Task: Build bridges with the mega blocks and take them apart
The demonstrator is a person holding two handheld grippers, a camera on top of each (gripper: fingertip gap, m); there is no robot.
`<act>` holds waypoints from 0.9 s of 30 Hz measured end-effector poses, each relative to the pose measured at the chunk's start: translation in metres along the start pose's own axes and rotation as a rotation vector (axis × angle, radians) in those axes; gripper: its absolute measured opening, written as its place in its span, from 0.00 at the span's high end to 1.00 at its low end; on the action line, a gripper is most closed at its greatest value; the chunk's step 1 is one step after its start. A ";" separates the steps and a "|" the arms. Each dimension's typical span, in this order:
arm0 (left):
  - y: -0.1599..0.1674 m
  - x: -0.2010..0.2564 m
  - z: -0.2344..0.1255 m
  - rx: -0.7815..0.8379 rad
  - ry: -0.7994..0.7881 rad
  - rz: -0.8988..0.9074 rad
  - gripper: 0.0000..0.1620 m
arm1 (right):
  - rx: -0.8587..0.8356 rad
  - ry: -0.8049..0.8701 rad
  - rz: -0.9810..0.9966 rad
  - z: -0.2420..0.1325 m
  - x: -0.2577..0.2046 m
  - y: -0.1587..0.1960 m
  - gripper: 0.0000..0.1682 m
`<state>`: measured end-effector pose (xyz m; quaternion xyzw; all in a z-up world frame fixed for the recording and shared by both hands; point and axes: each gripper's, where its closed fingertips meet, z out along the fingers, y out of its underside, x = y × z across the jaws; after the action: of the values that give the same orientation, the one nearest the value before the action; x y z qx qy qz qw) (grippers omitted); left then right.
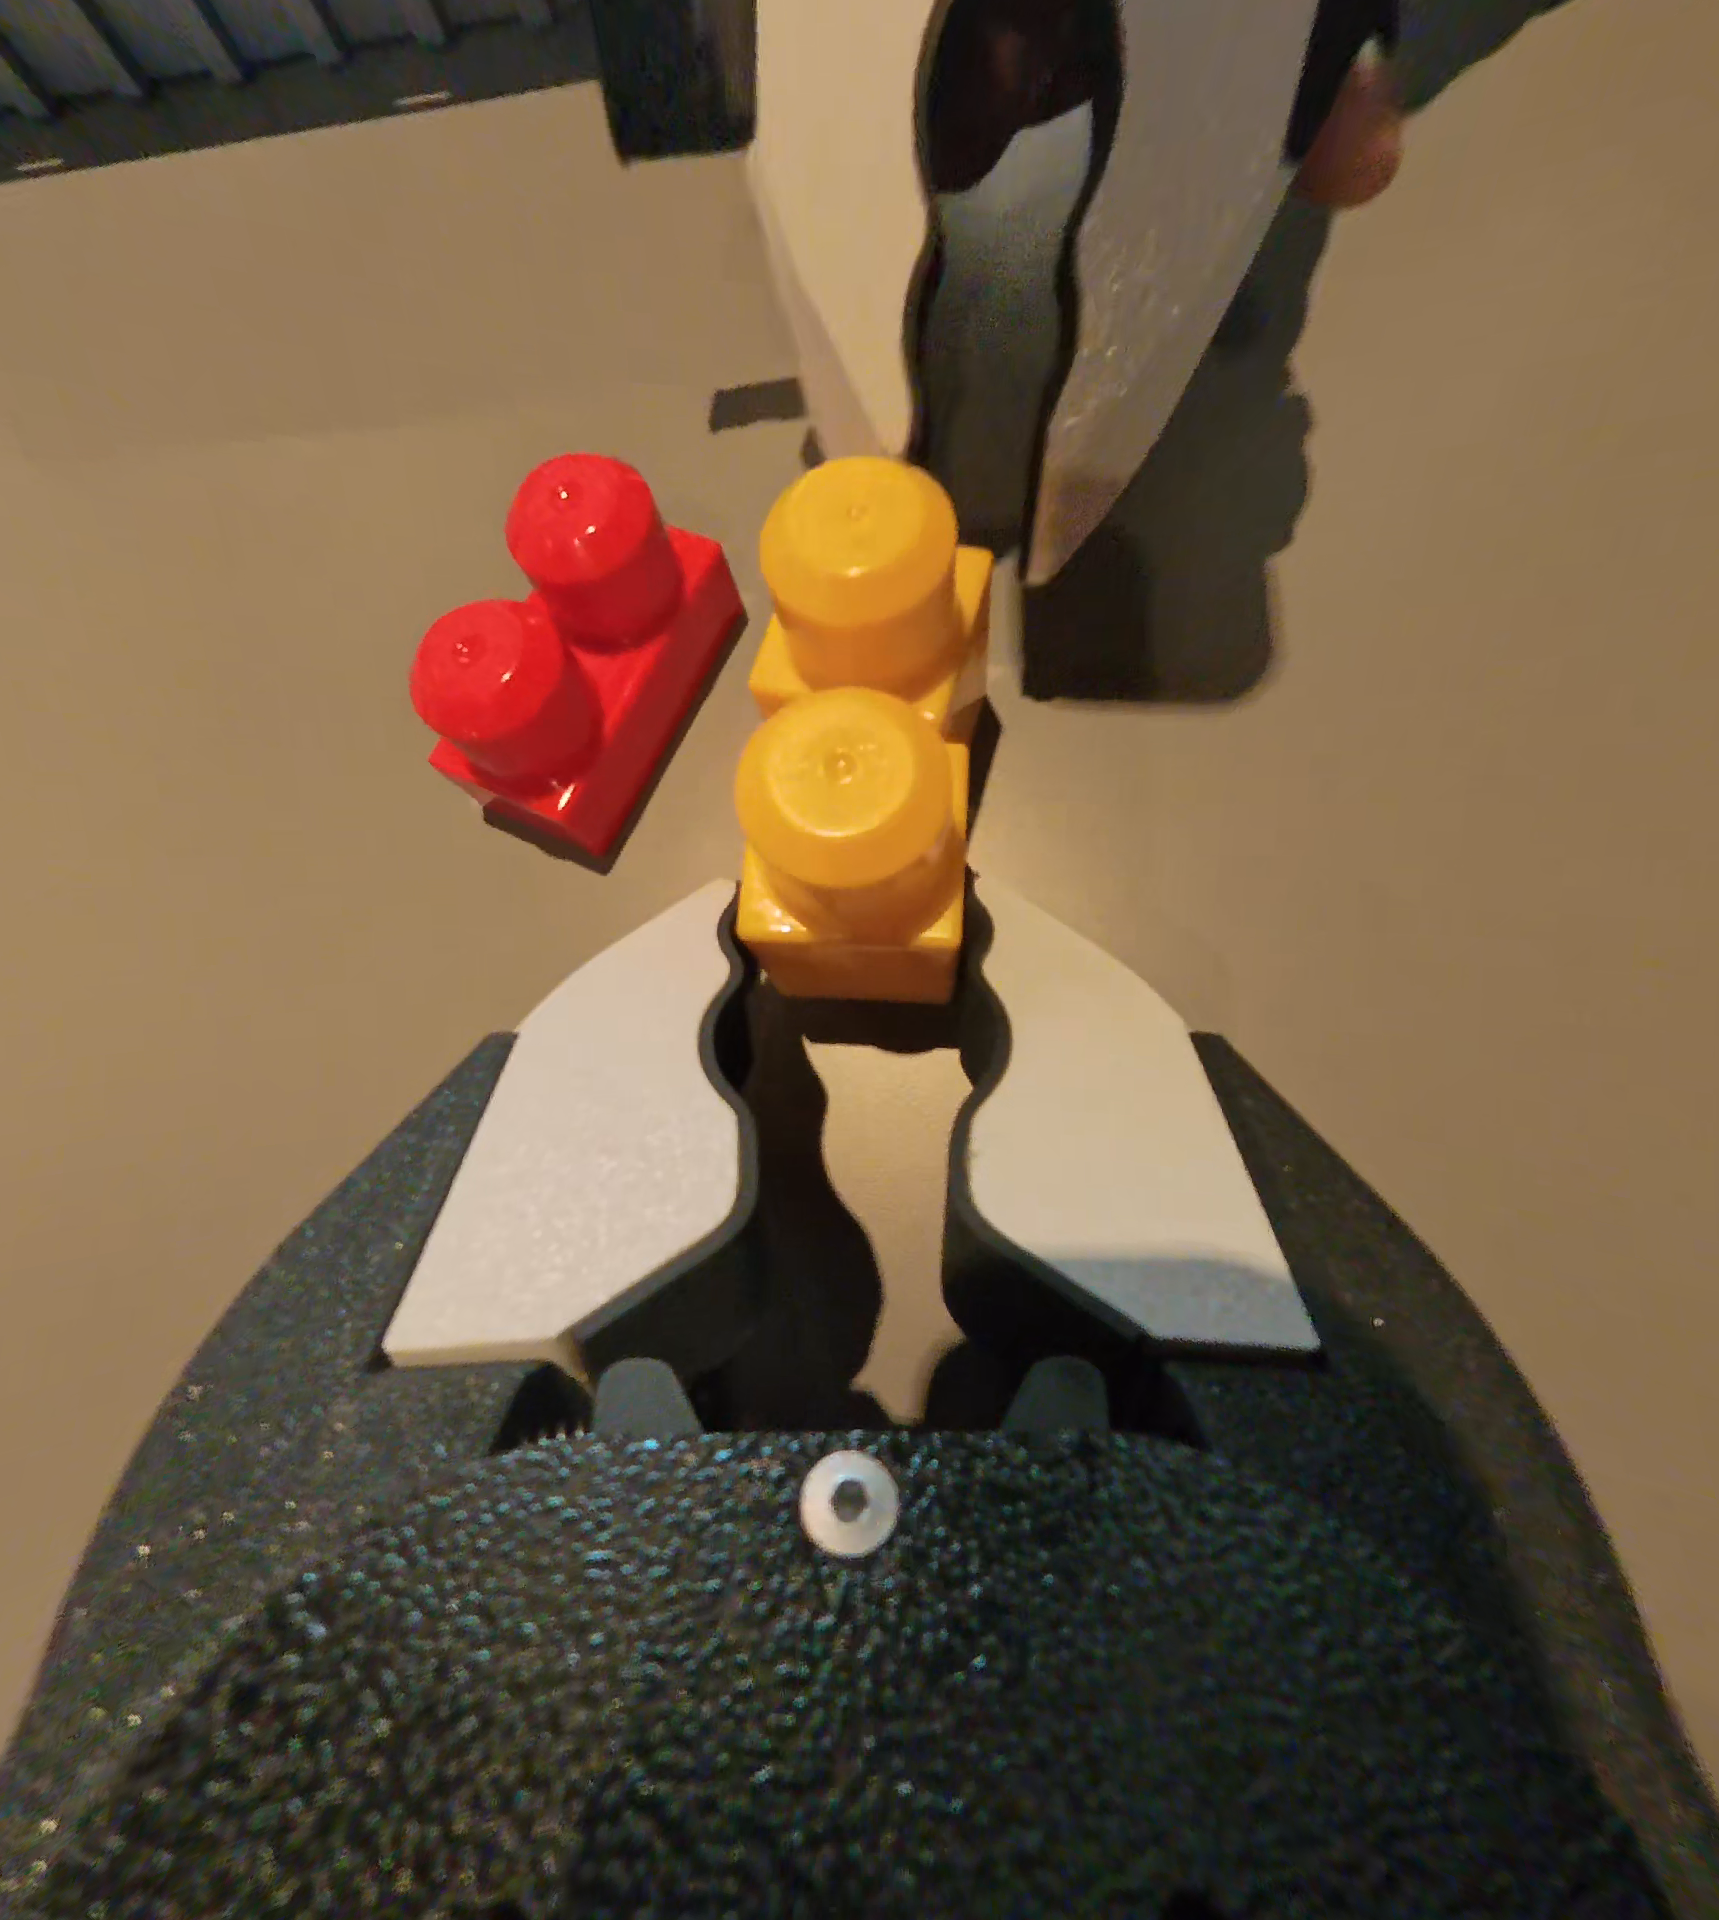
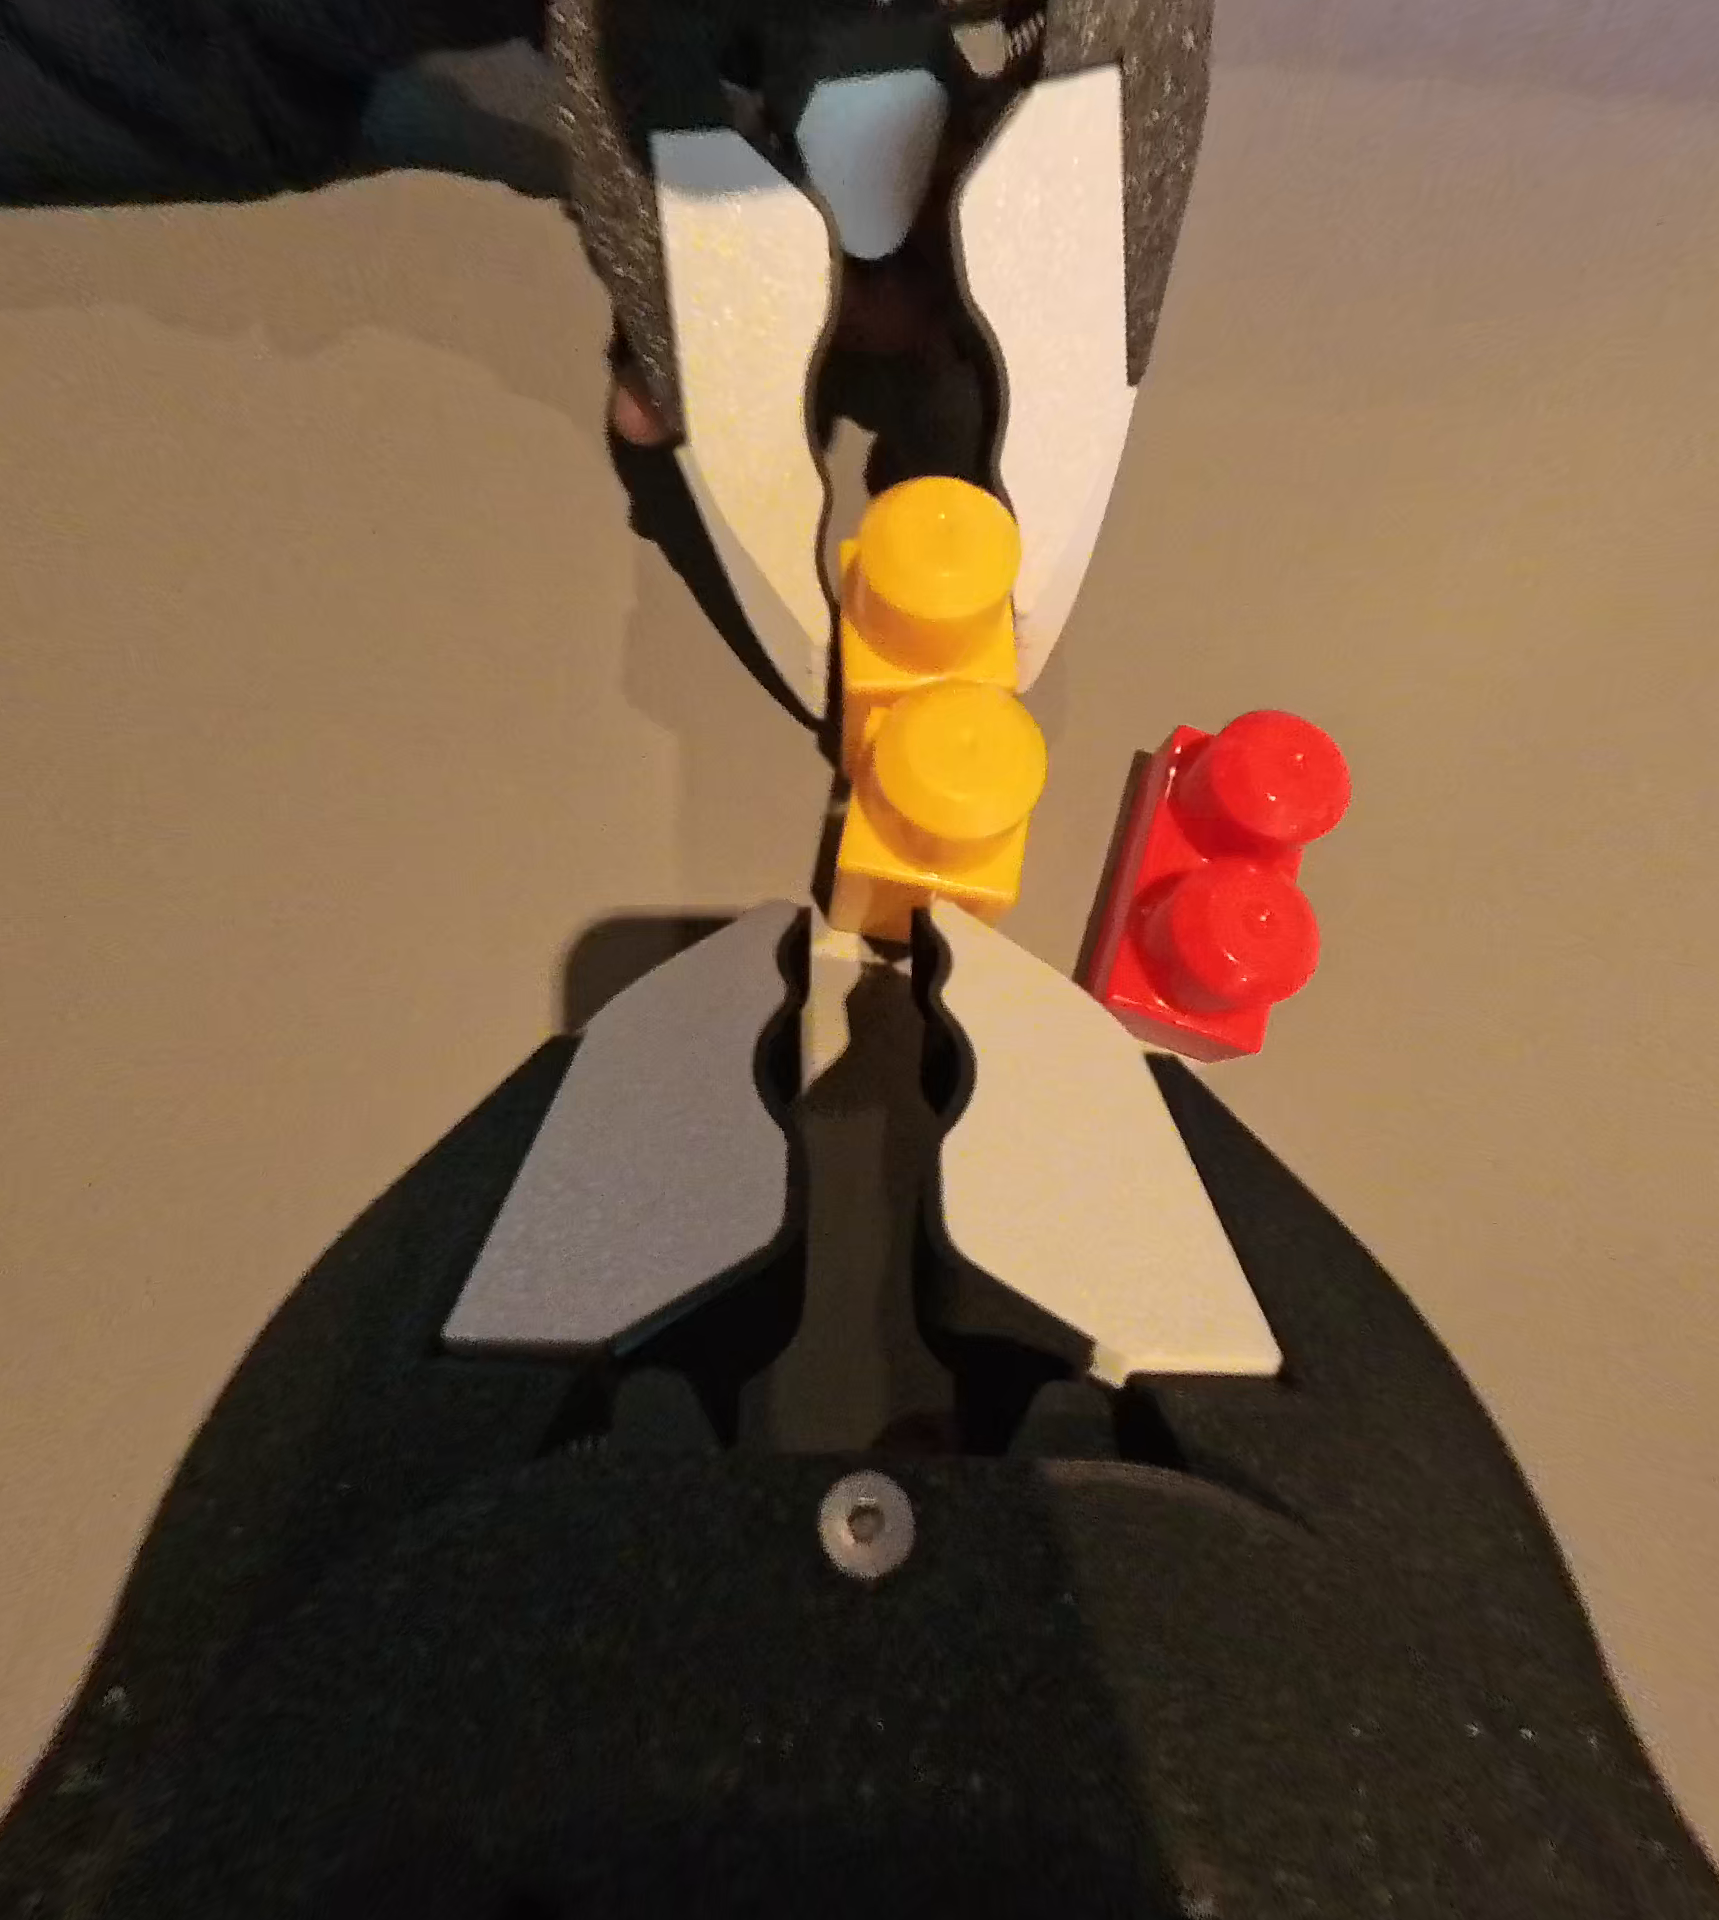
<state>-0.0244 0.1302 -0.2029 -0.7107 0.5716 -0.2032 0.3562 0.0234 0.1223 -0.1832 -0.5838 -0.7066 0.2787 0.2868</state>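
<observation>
yellow block point(image 1: 850, 748) studs up, long axis between grippers | left gripper point(image 1: 853, 925) pinching its end | right gripper point(image 2: 860, 920) can't tell | red block point(image 1: 574, 665) beside | tan table point(image 1: 211, 935)

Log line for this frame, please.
left gripper: shut on yellow block | right gripper: at its opposite end | red block: loose beside

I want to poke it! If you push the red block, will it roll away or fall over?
Probably neither. The red block lies flat on the table on a wide flat base with its two round studs up, so a push would likely just slide it. It looks like shiny, hard plastic, so it should stay stiff and may feel a bit slippery.
</observation>
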 end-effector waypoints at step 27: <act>0.000 -0.001 -0.002 0.003 -0.027 0.005 0.64 | -0.107 0.132 -0.135 0.013 0.015 0.017 0.85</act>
<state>-0.0260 0.1304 -0.2020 -0.7114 0.5683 -0.1933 0.3655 0.0225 0.1385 -0.2032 -0.5664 -0.7378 0.1813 0.3193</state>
